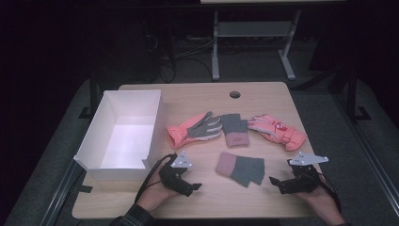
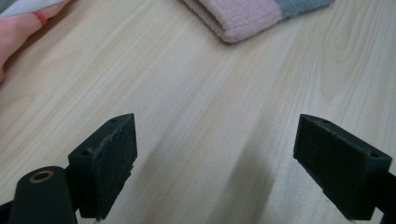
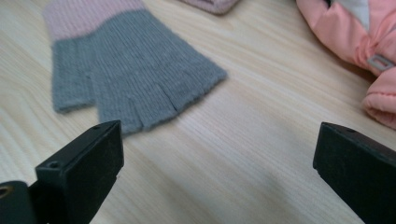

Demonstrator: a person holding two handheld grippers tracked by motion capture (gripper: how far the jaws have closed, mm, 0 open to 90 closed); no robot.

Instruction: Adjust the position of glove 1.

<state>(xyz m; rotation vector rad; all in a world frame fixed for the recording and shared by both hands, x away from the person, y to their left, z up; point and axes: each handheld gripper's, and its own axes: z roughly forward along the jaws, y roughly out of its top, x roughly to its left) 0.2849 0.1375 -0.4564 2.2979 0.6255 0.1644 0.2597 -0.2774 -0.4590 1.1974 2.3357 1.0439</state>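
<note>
Nothing is packed yet: four gloves are left on the surface (image 1: 197, 197), the box (image 1: 123, 123) unfilled; both tools, left tool (image 1: 196, 187) and right tool (image 1: 274, 181), are held open near the grey glove (image 1: 241, 168).

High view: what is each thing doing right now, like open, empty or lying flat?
White box: open, empty.
Near knit glove: lying flat, untouched.
Far knit glove: flat.
Left pink glove: flat.
Right pink glove: lying down.
Left gripper: open, empty.
Right gripper: open, empty.
</note>
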